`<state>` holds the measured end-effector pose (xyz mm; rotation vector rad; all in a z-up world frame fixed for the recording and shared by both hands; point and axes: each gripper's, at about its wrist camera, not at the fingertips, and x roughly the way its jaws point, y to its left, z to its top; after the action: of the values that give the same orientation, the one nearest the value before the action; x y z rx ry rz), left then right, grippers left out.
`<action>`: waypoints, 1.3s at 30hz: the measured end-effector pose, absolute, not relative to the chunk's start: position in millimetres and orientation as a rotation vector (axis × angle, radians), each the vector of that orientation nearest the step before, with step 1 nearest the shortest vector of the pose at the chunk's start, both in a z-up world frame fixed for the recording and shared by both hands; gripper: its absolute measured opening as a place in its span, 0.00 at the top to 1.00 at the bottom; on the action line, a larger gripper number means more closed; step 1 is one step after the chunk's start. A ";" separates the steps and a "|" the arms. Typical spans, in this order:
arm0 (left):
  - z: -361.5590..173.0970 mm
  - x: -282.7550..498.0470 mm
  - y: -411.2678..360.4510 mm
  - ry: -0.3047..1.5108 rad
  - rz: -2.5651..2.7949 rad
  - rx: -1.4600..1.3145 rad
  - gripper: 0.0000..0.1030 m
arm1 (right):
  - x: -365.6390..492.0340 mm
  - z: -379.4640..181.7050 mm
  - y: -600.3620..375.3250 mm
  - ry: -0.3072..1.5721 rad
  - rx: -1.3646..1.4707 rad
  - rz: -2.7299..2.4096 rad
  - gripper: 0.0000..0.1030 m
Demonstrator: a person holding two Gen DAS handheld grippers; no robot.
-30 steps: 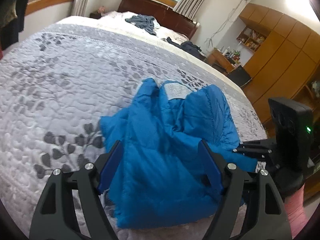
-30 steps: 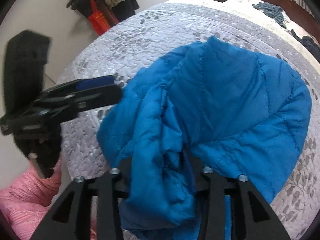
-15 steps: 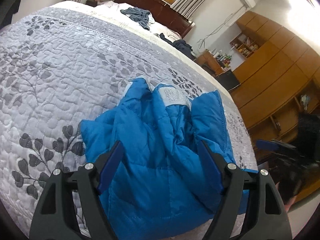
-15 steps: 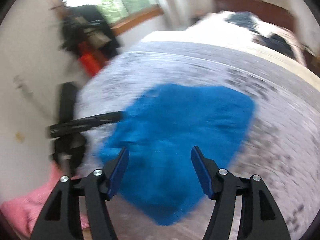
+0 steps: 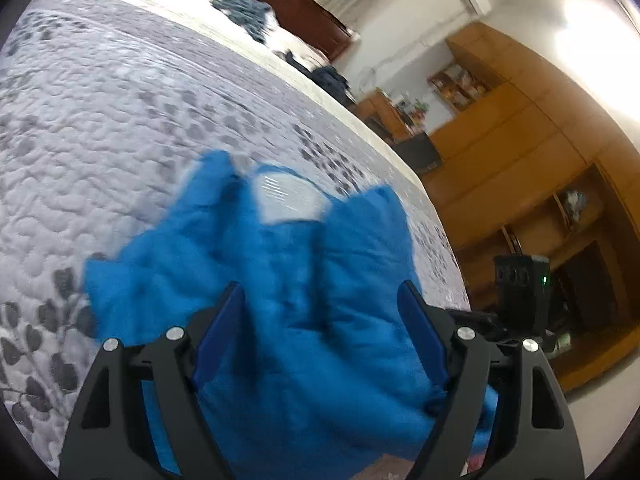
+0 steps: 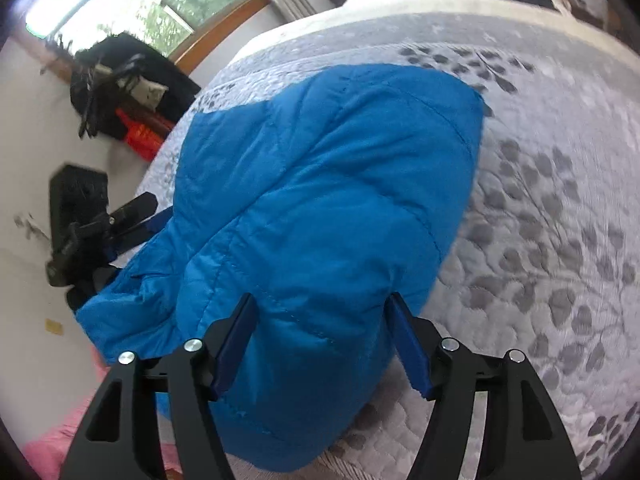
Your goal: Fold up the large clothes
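Lying bunched near the foot edge of the quilted grey bedspread [image 6: 560, 200], a blue puffer jacket [image 6: 320, 200] waits to be folded — its pale lining patch [image 5: 286, 198] turned up. Both tools hover spread wide and empty: the left gripper [image 5: 320, 328] over the crumpled side, the right gripper [image 6: 324, 340] over the smoother panel, apparently placed to take hold at opposite edges. Dark clothes [image 5: 244, 16] sit well apart near the headboard; a wooden wardrobe [image 5: 532, 168] stands beside the bed — nothing blocks the jacket.

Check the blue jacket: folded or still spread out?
Bunched, not neatly folded. The blue jacket lies in a rumpled heap on the quilt, layers doubled over, its white lining patch exposed.
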<state>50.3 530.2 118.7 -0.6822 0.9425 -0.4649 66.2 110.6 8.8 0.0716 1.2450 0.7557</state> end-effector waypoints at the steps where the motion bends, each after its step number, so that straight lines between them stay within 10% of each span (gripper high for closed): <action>1: 117.7 51.1 527.0 0.950 -0.468 -0.671 0.24 | 65.0 10.8 116.4 1.237 0.048 0.752 0.34; 10: 112.7 69.3 504.5 1.010 -0.470 -0.609 0.23 | 57.7 8.0 137.6 1.203 -0.056 0.730 0.33; 23: 142.1 76.8 460.9 0.949 -0.420 -0.410 0.82 | 51.1 15.0 104.0 1.147 0.043 0.751 0.32; 39: 175.6 20.5 569.2 0.710 -0.482 -0.588 0.85 | 24.6 66.7 100.0 1.004 0.061 0.806 0.32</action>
<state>20.5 569.2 175.6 -0.5879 0.7095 -0.4820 24.6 100.0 66.7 0.0609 1.0040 0.8057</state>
